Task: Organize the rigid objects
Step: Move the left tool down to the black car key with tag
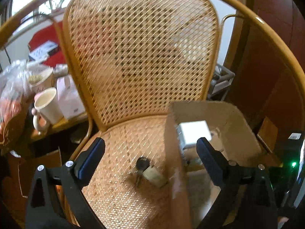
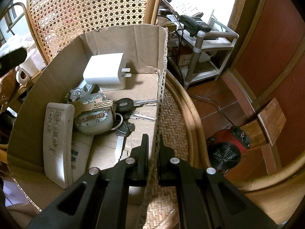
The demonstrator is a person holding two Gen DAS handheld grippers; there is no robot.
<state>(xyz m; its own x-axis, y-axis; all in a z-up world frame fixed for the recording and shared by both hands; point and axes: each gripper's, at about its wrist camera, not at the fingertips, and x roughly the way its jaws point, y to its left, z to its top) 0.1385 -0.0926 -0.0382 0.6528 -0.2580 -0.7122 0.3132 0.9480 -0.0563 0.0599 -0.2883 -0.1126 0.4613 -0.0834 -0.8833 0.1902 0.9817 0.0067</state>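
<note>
A cardboard box [image 2: 144,43] sits on a rattan chair seat [image 1: 122,164]. In the right wrist view it holds a white charger [image 2: 106,70], a white remote [image 2: 55,141], a round green case [image 2: 93,118] and several keys [image 2: 129,106]. My right gripper [image 2: 153,147] is shut on the box's right wall. In the left wrist view my left gripper [image 1: 150,145] is open and empty above the seat, where a padlock with a key [image 1: 150,173] lies beside the box [image 1: 171,152].
A side table at the left holds a white mug [image 1: 47,106], a pink carton [image 1: 69,97] and bags. A metal shelf with a phone [image 2: 198,24] stands behind the chair. A red heater fan [image 2: 226,147] is on the floor at right.
</note>
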